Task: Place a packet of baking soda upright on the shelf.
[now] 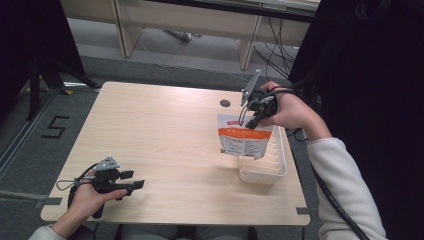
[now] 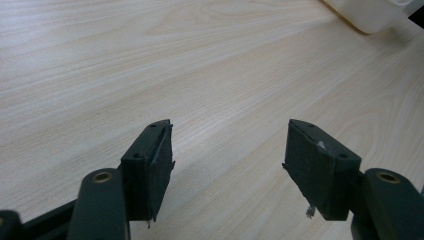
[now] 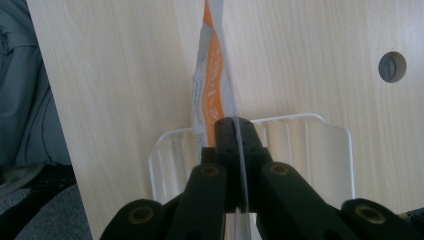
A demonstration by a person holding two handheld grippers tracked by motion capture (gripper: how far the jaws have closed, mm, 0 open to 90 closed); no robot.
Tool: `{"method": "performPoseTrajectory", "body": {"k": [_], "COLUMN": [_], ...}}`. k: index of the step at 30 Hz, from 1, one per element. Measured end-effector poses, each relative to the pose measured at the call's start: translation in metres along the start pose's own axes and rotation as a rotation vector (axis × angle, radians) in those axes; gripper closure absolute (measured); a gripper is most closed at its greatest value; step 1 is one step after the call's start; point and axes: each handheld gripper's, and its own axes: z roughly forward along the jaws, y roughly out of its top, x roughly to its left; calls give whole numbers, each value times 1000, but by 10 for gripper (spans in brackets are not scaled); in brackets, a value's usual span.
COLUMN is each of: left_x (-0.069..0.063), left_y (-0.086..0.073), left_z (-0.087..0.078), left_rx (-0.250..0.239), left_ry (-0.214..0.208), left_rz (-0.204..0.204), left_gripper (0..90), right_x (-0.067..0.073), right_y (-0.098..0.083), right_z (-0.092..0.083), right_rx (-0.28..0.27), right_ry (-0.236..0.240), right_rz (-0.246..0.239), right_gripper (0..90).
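The bag (image 1: 244,139) is flat and thin, white at the top and bottom with a wide orange band across the middle. It hangs in the air at the right middle of the high view, just above the near end of the white tray (image 1: 280,165). Its lower corner dips toward the tray. There is small writing on the orange band and on the white part below it, but it is too tiny and blurry to read. In the right gripper view the bag (image 3: 212,80) shows edge-on, a thin, slightly wavy strip of white and orange running up the middle of the frame.

The right gripper (image 1: 251,121) holds the bag by its top edge. Its jaws are pressed tight together on that edge.

The left gripper (image 1: 131,182) rests low at the lower left of the high view, over the table (image 1: 160,125). Its jaws are spread wide with nothing between them.

The tray is clear white plastic with ridges along its floor. A small round grey hole (image 1: 225,103) sits in the table above the bag.
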Motion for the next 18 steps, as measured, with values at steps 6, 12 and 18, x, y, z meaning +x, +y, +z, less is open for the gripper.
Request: {"method": "performPoseTrajectory", "body": {"k": [6, 12, 18], "left_x": [0, 0, 0], "left_y": [0, 0, 0], "left_z": [0, 0, 0], "left_rx": [-5, 0, -1], "left_ry": [0, 2, 4], "left_rz": [-1, 4, 3], "left_gripper": [346, 345, 345], "right_x": [0, -1, -1], "right_y": [-7, -13, -16], "right_z": [-3, -2, -5], "right_rx": [7, 8, 11], "right_ry": [1, 7, 3], "right_rz": [9, 13, 13], "right_gripper": [900, 900, 900]}}
